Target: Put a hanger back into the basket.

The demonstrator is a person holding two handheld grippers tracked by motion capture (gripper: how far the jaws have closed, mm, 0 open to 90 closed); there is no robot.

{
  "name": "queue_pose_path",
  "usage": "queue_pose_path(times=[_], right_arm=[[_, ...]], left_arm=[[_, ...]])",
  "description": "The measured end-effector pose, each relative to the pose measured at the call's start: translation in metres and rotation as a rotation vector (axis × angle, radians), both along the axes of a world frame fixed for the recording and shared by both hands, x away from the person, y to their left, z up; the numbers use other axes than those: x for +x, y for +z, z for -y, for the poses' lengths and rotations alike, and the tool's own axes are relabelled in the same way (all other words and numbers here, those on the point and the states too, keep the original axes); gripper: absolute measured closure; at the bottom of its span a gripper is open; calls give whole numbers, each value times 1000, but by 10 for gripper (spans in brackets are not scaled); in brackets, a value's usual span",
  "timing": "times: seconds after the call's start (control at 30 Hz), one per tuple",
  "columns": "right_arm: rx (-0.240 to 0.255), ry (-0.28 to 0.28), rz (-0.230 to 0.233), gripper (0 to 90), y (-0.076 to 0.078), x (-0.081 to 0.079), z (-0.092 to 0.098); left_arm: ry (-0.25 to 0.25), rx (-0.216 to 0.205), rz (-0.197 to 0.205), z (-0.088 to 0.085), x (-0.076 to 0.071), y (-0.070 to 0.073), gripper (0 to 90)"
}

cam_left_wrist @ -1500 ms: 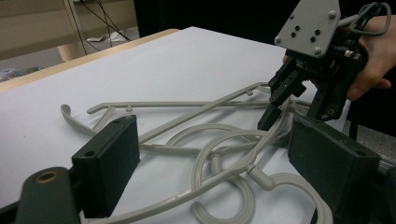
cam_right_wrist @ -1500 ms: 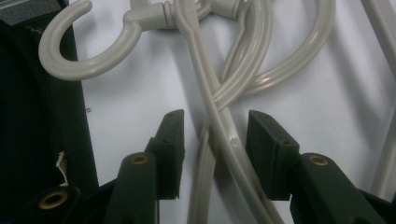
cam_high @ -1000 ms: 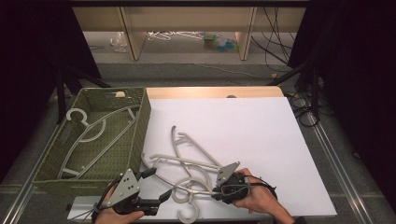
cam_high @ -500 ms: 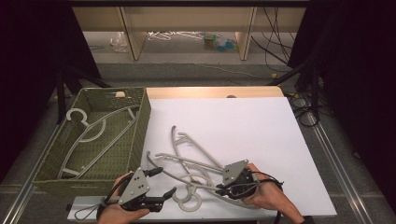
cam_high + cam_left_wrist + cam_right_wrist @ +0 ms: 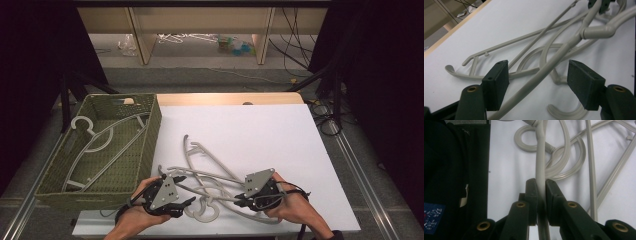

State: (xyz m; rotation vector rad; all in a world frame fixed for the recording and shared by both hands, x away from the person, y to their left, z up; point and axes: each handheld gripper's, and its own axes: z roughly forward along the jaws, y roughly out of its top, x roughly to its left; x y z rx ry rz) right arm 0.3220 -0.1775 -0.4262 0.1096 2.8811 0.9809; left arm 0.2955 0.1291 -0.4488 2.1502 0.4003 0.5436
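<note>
Several pale grey plastic hangers (image 5: 210,172) lie tangled on the white table top (image 5: 260,130) near its front edge. My right gripper (image 5: 240,198) (image 5: 541,185) is shut on the thin bar of one hanger (image 5: 540,157), which runs up between its pads toward the hooks. My left gripper (image 5: 184,192) (image 5: 537,75) sits at the left end of the pile. Its jaws have just been closing, and a hanger arm (image 5: 564,50) passes slantwise between the pads (image 5: 496,85) with a gap on both sides. A curved hook (image 5: 566,113) lies under them.
A green woven basket (image 5: 150,130) stands at the left of the table with one hanger (image 5: 100,137) lying inside. Behind the table are wooden shelf legs, cables and black stands. The far and right parts of the white top are bare.
My left gripper has moved right, in over the pile's left end, and its jaws have narrowed around a hanger arm. The right gripper has risen slightly with its hanger bar.
</note>
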Motion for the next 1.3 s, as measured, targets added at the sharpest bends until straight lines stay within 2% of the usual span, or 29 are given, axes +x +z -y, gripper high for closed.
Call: queue_pose_path(times=[0.03, 0.07, 0.2, 0.27, 0.43, 0.53, 0.57, 0.67, 0.73, 0.77, 0.8, 0.9, 1.0, 1.07, 1.1, 1.13, 1.3], right_arm=[[0, -1, 0, 821, 0, 0, 0], [0, -1, 0, 821, 0, 0, 0], [2, 1, -2, 820, 1, 0, 0], [1, 3, -2, 820, 1, 0, 0], [0, 4, 0, 820, 1, -1, -1], [7, 7, 0, 820, 2, 0, -1], [5, 8, 3, 820, 1, 0, -2], [8, 4, 1, 820, 2, 0, -2], [14, 3, 2, 820, 2, 0, -1], [12, 3, 1, 820, 2, 0, -1], [10, 2, 3, 820, 2, 0, -1], [24, 0, 11, 818, 3, 2, 0], [33, -3, 14, 817, 3, 2, 1], [35, -10, 21, 811, 4, 2, 1], [41, -25, 31, 793, 4, 3, 1], [41, -25, 31, 793, 4, 3, 1], [87, -101, 67, 653, 5, 8, 5]], left_arm=[[0, 5, -5, 2, 2, -1, 344], [-11, 31, -2, 1, 3, -1, 344], [-26, 42, -15, 7, 8, -4, 348], [-45, 50, -16, 10, 9, -6, 379], [-68, 78, 5, 19, 13, -7, 386], [-86, 98, 18, 23, 14, -7, 419], [-89, 101, 17, 25, 15, -7, 453], [-106, 113, 8, 28, 17, -7, 480], [-120, 124, 4, 28, 17, -7, 552], [-134, 130, 20, 29, 18, -7, 552], [-142, 135, 14, 30, 18, -6, 613], [-174, 161, 32, 30, 19, -2, 645], [-195, 181, 75, 30, 20, 1, 660], [-207, 204, 92, 31, 20, 2, 676], [-223, 229, 113, 31, 21, 5, 694], [-223, 229, 113, 31, 21, 5, 703], [-248, 245, 164, 35, 22, 13, 746]])
